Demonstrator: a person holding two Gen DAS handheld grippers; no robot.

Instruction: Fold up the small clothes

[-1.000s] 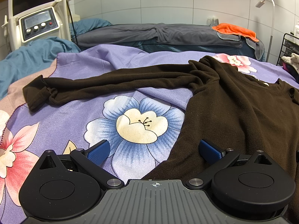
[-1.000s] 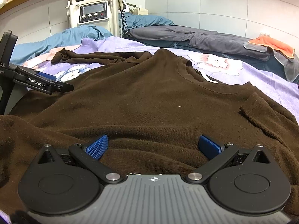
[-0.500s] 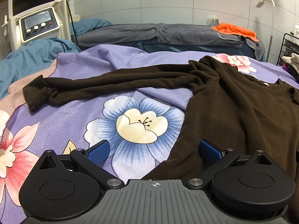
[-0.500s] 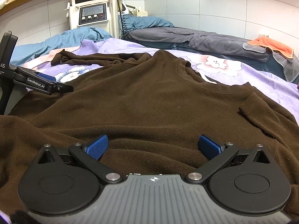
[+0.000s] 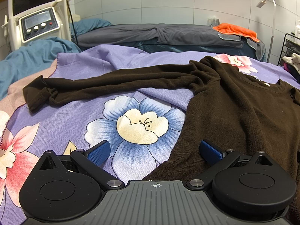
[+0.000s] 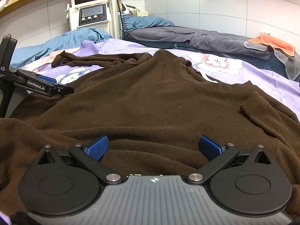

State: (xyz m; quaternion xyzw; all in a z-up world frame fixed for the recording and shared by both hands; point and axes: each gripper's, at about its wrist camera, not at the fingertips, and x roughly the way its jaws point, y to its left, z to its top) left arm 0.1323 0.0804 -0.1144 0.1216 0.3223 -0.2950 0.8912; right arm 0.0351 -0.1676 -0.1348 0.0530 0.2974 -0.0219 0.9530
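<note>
A dark brown long-sleeved sweater [image 5: 238, 108] lies spread on a purple floral blanket [image 5: 90, 116], neckline away from me. Its left sleeve [image 5: 105, 84] stretches out to the left, cuff bunched. My left gripper [image 5: 155, 150] is open and empty, low over the sweater's left side edge, one pad over the blanket and one over the cloth. My right gripper [image 6: 153, 146] is open and empty, low over the sweater's lower body [image 6: 150, 97]. The left gripper also shows at the left edge of the right wrist view [image 6: 43, 86]. The right sleeve [image 6: 266, 116] lies folded at the right.
A white machine with a screen and knobs [image 5: 37, 24] stands at the back left beside a blue cover [image 5: 33, 60]. A second bed with a grey cover [image 5: 168, 35] and an orange towel [image 5: 236, 30] lies behind. A black wire rack [image 5: 292, 48] stands at the right.
The right wrist view has shifted slightly, so the sweater sits a little lower in frame. The left gripper has not moved. Both grippers stay open.
</note>
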